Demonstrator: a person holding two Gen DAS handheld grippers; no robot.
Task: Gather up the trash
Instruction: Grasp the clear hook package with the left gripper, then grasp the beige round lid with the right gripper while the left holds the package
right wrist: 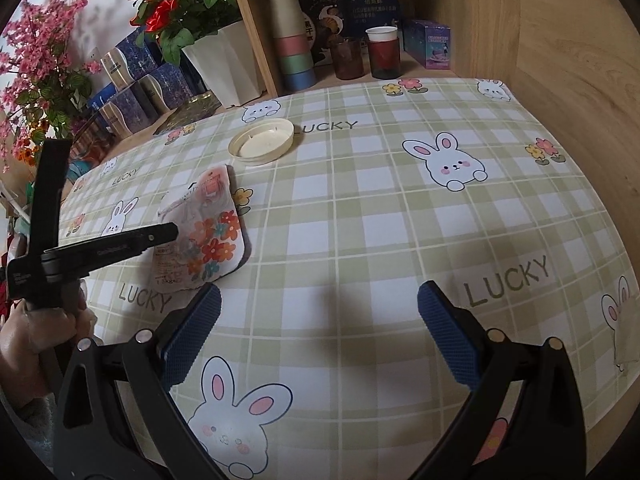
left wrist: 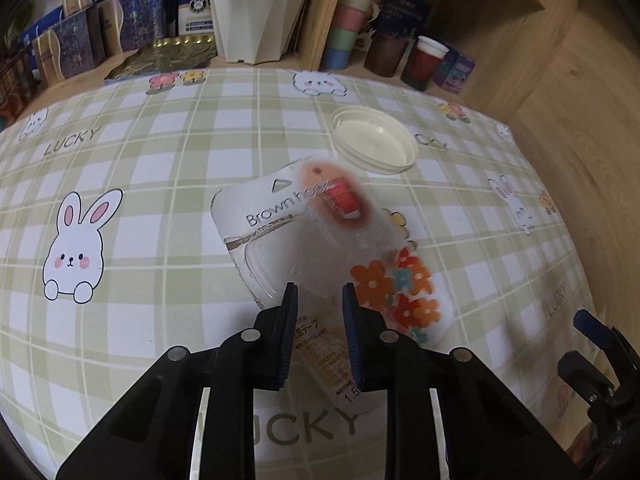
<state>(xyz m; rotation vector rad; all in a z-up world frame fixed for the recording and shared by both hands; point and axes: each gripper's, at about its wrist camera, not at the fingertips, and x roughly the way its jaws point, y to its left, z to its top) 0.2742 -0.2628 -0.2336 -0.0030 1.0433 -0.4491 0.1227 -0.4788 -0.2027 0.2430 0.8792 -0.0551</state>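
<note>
We have the left gripper (left wrist: 320, 292) down over the clear plastic hook package (left wrist: 304, 248), its two blue pads drawn in narrow on either side of the package's near edge; whether they actually press on it we cannot tell. The package lies flat on the checked rabbit tablecloth (left wrist: 160, 200), printed "Brown hook", with orange flower stickers at its 4 o'clock corner. At 1 o'clock from the package, just beyond it, a cream round lid (left wrist: 374, 142) sits upside down on the cloth. Over on our right gripper (right wrist: 320, 312) the jaws stand wide apart above bare cloth with nothing between them; from there the package (right wrist: 204, 228) sits at 10 o'clock and the lid (right wrist: 262, 146) near 11 o'clock. A hand (right wrist: 36, 328) grips the left tool's handle at 9 o'clock.
</note>
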